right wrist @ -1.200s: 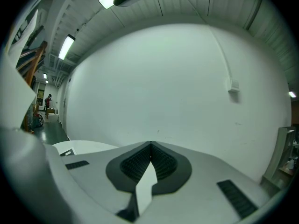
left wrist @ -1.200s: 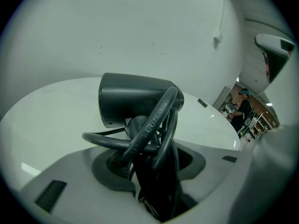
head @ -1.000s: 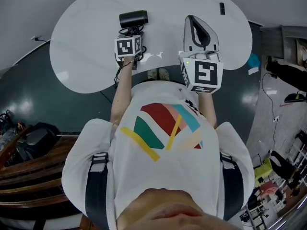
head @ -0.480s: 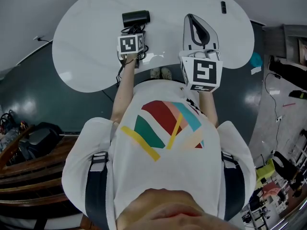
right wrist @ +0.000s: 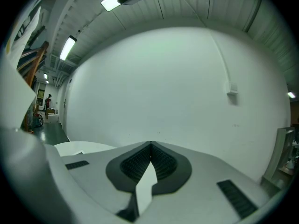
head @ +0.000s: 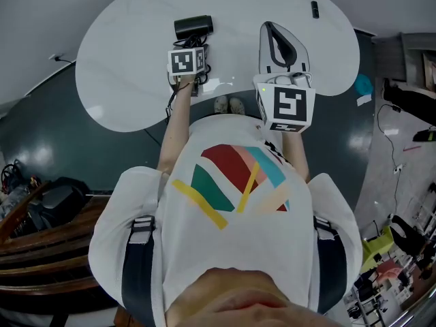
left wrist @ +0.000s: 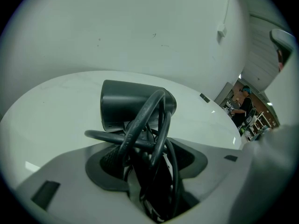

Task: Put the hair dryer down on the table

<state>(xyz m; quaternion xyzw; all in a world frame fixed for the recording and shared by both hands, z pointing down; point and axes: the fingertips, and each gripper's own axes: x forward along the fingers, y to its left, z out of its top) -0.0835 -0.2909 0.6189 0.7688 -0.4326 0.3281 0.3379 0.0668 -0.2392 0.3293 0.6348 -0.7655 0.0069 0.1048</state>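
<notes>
Hair dryer (head: pixel 193 27) on table (head: pixel 122 60), between just-opened jaws of left gripper (left wrist: pixel 152 169)

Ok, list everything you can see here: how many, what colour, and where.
table: one, white, rounded, before the person
hair dryer: one, black, lying on the table beyond the left gripper
cord: one, black, looped in a bundle between the left gripper's jaws
small flat object: one, black, table's far right
floor: dark green, around the table
left gripper: one, grey, jaws just been opening around the cord
right gripper: one, grey, to the dryer's right, jaws shut, empty
</notes>
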